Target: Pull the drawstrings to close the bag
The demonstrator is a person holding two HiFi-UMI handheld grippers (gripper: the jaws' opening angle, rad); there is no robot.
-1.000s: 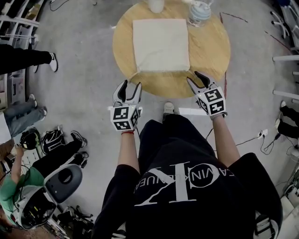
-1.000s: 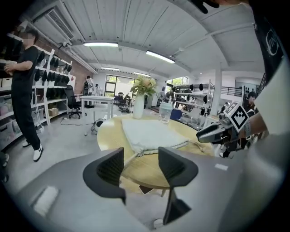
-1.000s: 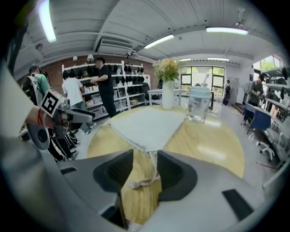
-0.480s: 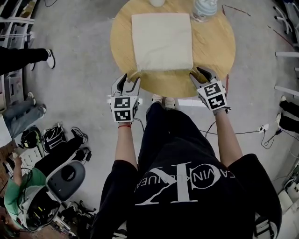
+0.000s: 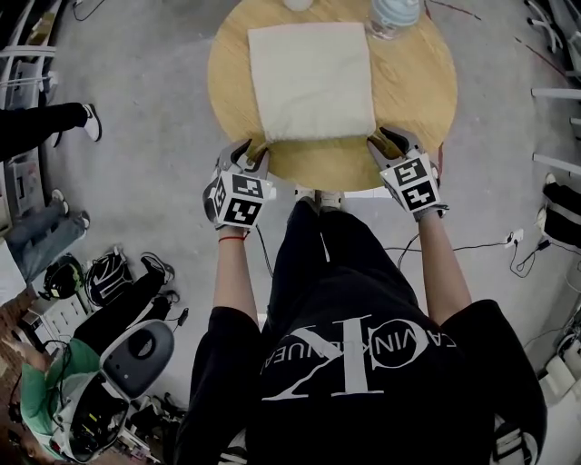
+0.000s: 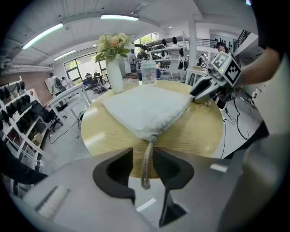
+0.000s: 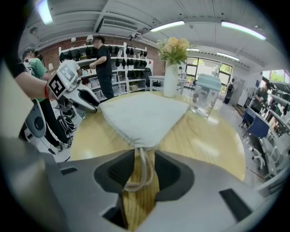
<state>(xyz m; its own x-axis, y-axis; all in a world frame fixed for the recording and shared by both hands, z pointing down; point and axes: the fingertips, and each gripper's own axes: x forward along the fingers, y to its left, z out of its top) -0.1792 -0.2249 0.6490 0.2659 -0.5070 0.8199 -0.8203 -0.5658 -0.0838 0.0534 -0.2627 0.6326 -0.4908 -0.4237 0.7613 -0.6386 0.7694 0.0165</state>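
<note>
A flat cream drawstring bag (image 5: pixel 310 80) lies on the round wooden table (image 5: pixel 413 100). My left gripper (image 5: pixel 247 145) is at the bag's near-left corner. Its jaws are closing around the left drawstring (image 6: pixel 146 168), which hangs between them with a gap on each side. My right gripper (image 5: pixel 386 139) is at the near-right corner, and the looped right drawstring (image 7: pixel 141 174) lies between its jaws. A little wood shows beside that cord. The bag (image 6: pixel 145 108) fills the middle of the left gripper view, with the right gripper (image 6: pixel 199 93) across it.
A white vase of flowers (image 6: pixel 114 74) and a clear bottle (image 5: pixel 395 14) stand at the table's far side. People sit and stand on the floor at the left (image 5: pixel 54 123), with bags and cables around. The person's legs are against the table's near edge.
Both grippers have moved forward to the bag's near corners. The left jaws have narrowed around the left drawstring.
</note>
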